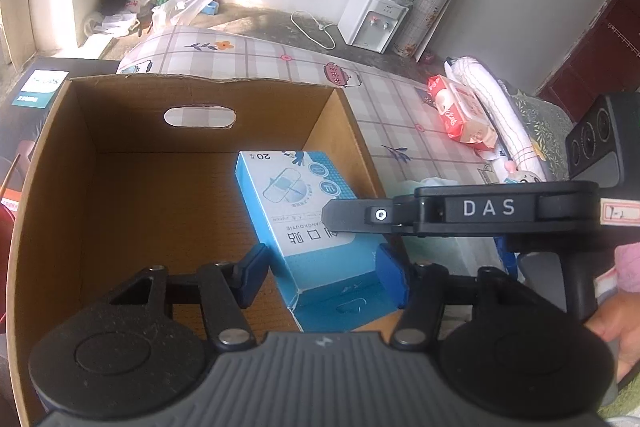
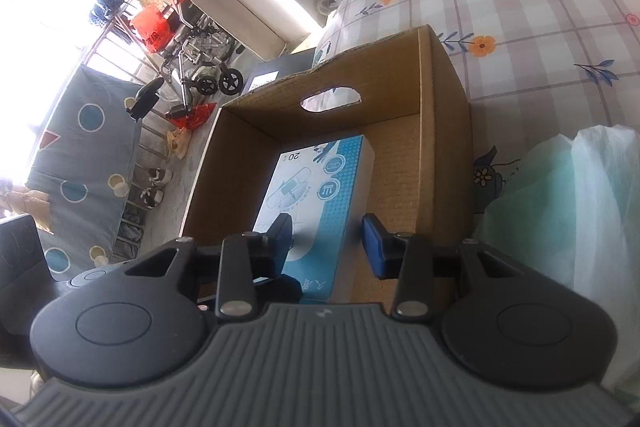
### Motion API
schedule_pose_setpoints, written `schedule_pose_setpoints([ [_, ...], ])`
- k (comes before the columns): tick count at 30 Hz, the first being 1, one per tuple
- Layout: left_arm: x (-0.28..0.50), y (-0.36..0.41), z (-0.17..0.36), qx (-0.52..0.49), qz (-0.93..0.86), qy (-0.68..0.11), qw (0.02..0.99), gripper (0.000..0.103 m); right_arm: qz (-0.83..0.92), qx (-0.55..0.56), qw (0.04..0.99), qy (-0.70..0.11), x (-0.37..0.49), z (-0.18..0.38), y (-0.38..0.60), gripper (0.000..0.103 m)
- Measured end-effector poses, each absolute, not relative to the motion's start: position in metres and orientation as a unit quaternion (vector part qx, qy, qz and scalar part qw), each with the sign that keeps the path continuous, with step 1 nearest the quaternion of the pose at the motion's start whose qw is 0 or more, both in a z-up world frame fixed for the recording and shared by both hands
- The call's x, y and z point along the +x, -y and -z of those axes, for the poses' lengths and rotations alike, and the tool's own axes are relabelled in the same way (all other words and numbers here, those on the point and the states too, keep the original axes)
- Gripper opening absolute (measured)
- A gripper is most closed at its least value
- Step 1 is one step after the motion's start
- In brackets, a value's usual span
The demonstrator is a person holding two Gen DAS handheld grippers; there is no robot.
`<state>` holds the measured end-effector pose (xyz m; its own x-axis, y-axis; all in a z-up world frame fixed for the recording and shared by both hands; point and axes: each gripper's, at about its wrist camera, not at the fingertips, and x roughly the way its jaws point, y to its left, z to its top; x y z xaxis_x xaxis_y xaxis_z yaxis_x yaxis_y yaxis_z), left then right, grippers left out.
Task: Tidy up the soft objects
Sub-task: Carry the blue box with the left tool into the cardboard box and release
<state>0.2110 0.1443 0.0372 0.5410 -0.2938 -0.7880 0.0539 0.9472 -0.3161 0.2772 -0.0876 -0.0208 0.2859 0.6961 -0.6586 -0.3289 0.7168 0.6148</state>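
Cardboard box (image 1: 120,195), open-topped, brown and corrugated with an oval hand slot cut in its far wall, sits on a checked cloth (image 1: 256,55) printed with flowers and teapots, and everything else is placed against it. Inside it, toward its right wall, lies a blue-and-white carton (image 1: 298,195) of adhesive bandages: a flat rectangular pack with a glossy print of a plaster, round icons and "20" at its far end, its near flap slightly torn open. The left gripper (image 1: 322,273) reaches over the box's near edge with its blue-padded fingers (image 1: 394,279) spread on either side of the carton's near end; whether the pads actually press the carton is hard to judge from this angle, and they appear parted. The right gripper (image 2: 330,251) hovers above the same box, jaws wide apart, the carton showing between them without contact. Just right of the box rests a pale green, filmy soft bag (image 2: 568,227), crinkled and translucent. Farther right of the box, on the cloth, lie a red-and-white pack of wipes (image 1: 460,113) and a rolled white towel (image 1: 500,111) with stitched lines. Beyond the box's far wall stands a white water dispenser (image 1: 376,19) on the floor.
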Motion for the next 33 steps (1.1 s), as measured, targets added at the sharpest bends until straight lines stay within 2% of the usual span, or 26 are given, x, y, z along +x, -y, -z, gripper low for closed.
schedule_pose_setpoints([
  [6,0.263,-0.156,0.007,-0.134,0.073,-0.522,0.839,0.06,-0.324,0.197,0.792,-0.479,0.305,0.029,0.09,0.039],
  [12,0.284,-0.159,0.047,-0.137,0.052,-0.57,0.808,0.059,-0.333,0.228,0.796,-0.45,0.291,0.027,0.133,0.039],
  [15,0.288,-0.155,0.062,-0.14,0.058,-0.59,0.793,0.055,-0.333,0.242,0.799,-0.438,0.268,0.03,0.151,0.04],
  [16,0.29,-0.152,0.069,-0.139,0.059,-0.6,0.785,0.049,-0.334,0.245,0.8,-0.434,0.26,0.032,0.156,0.04],
  [17,0.29,-0.149,0.073,-0.143,0.06,-0.604,0.782,0.05,-0.335,0.248,0.801,-0.431,0.252,0.033,0.159,0.04],
  [22,0.299,-0.144,0.072,-0.143,0.056,-0.591,0.792,0.047,-0.333,0.268,0.799,-0.423,0.232,0.041,0.17,0.04],
  [33,0.317,-0.143,0.073,-0.189,0.018,-0.567,0.801,0.047,-0.31,0.286,0.799,-0.428,0.226,0.052,0.181,0.041],
])
